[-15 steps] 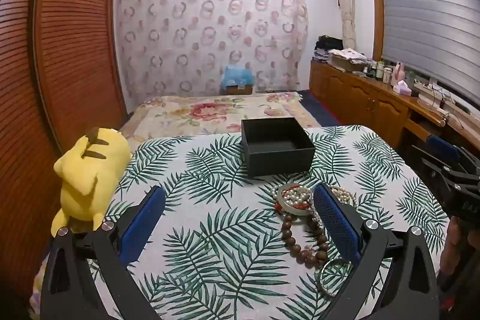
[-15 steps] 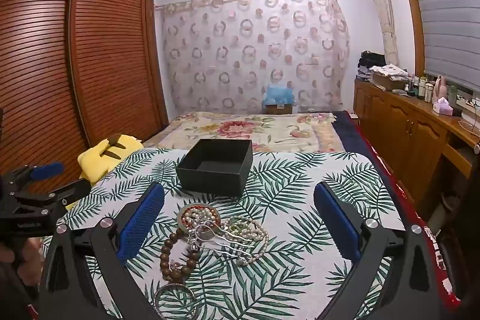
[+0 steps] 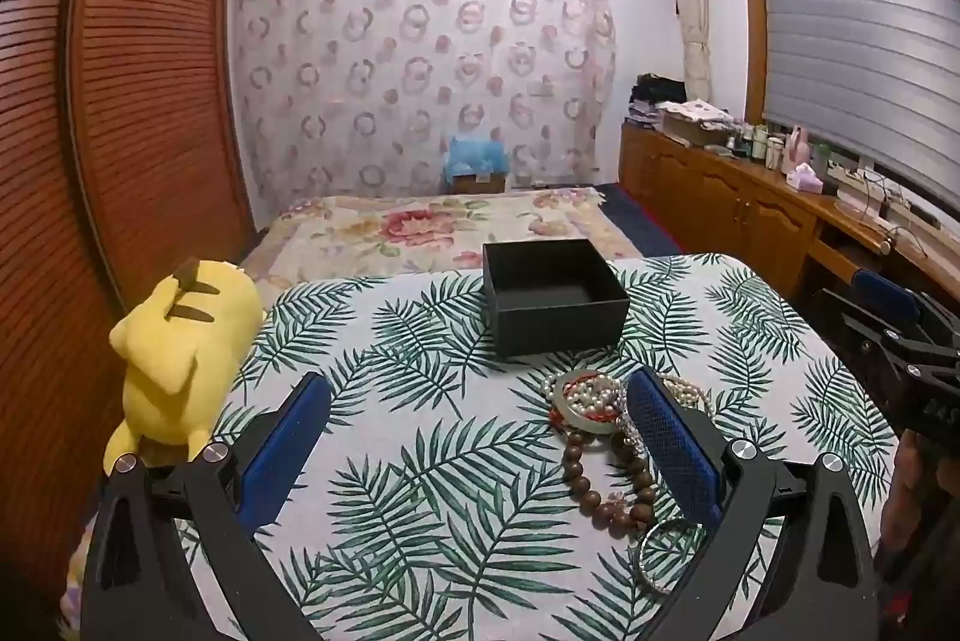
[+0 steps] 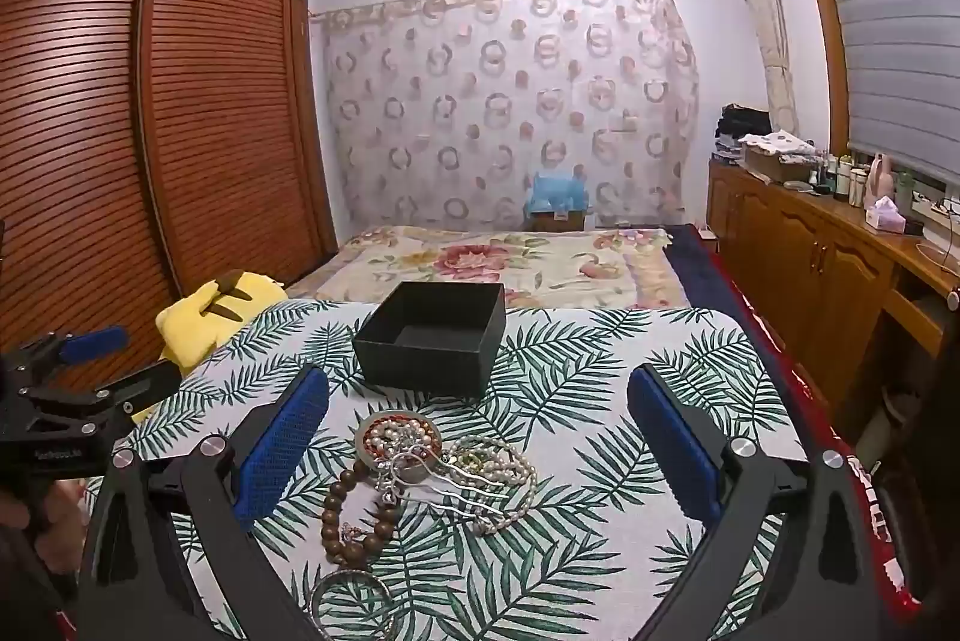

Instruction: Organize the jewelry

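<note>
An open, empty black box sits on the palm-leaf tablecloth. In front of it lies a pile of jewelry: a round ring with pearls, a brown wooden bead bracelet, a pearl strand, a silver hairpin and a silver bangle. My left gripper is open and empty, left of the pile. My right gripper is open and empty, with the pile low between its fingers.
A yellow plush toy lies at the table's left edge. A bed with a floral cover lies beyond the table. A wooden wardrobe stands left, a cabinet with clutter right.
Both views have shifted only slightly; the jewelry and the box lie as before. Both grippers stay open.
</note>
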